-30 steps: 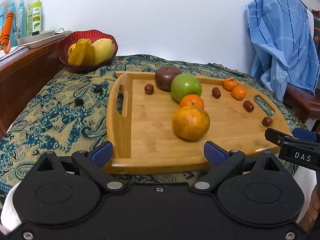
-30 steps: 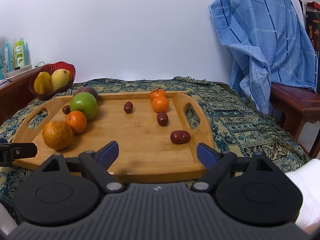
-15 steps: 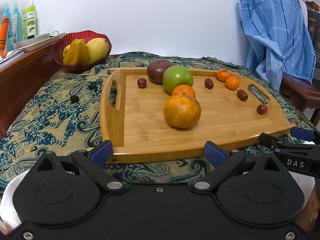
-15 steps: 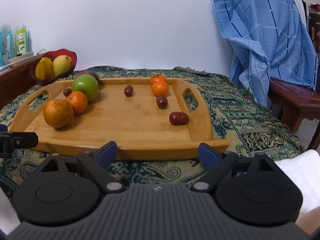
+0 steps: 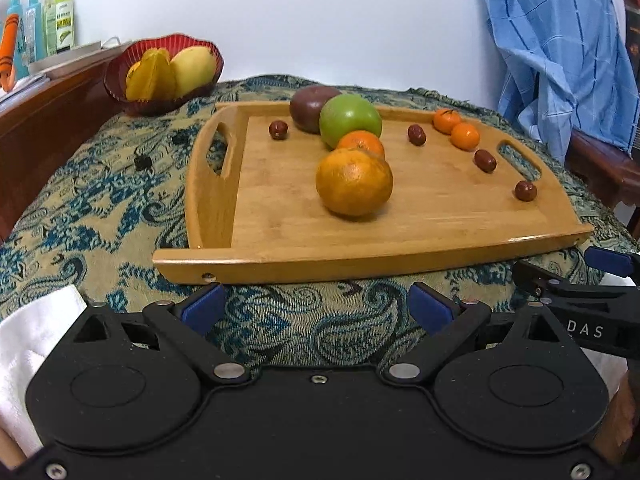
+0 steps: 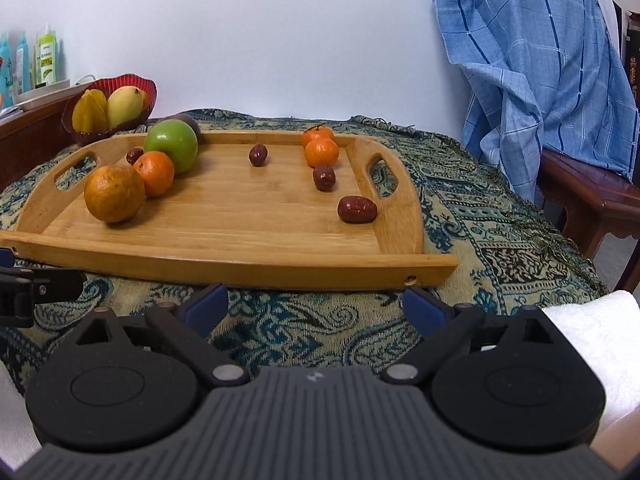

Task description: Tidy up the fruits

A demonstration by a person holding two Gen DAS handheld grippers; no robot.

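Note:
A wooden tray (image 5: 360, 268) (image 6: 240, 268) lies on the patterned cloth. On it are a big orange (image 5: 354, 182) (image 6: 114, 194), a smaller orange (image 5: 360, 144), a green apple (image 5: 350, 122) (image 6: 172, 144), a dark purple fruit (image 5: 312, 108), two tangerines (image 6: 321, 152) and several red dates (image 6: 357, 209). My left gripper (image 5: 316, 304) stands open just short of the tray's front rim, nothing between its fingers. My right gripper (image 6: 316, 306) is at the same rim further right; its jaws are opening, with nothing between them.
A red bowl (image 5: 164, 76) (image 6: 108, 108) with a starfruit and a mango stands at the back left. Bottles (image 5: 60, 20) line a wooden ledge beside it. A blue cloth (image 6: 540, 60) hangs over a chair on the right. White towel (image 6: 592, 340) lies near each gripper.
Both views have drawn back from the tray: its front rim, which the fingertips overlapped before, now lies beyond them with cloth showing between. The fruits have not moved.

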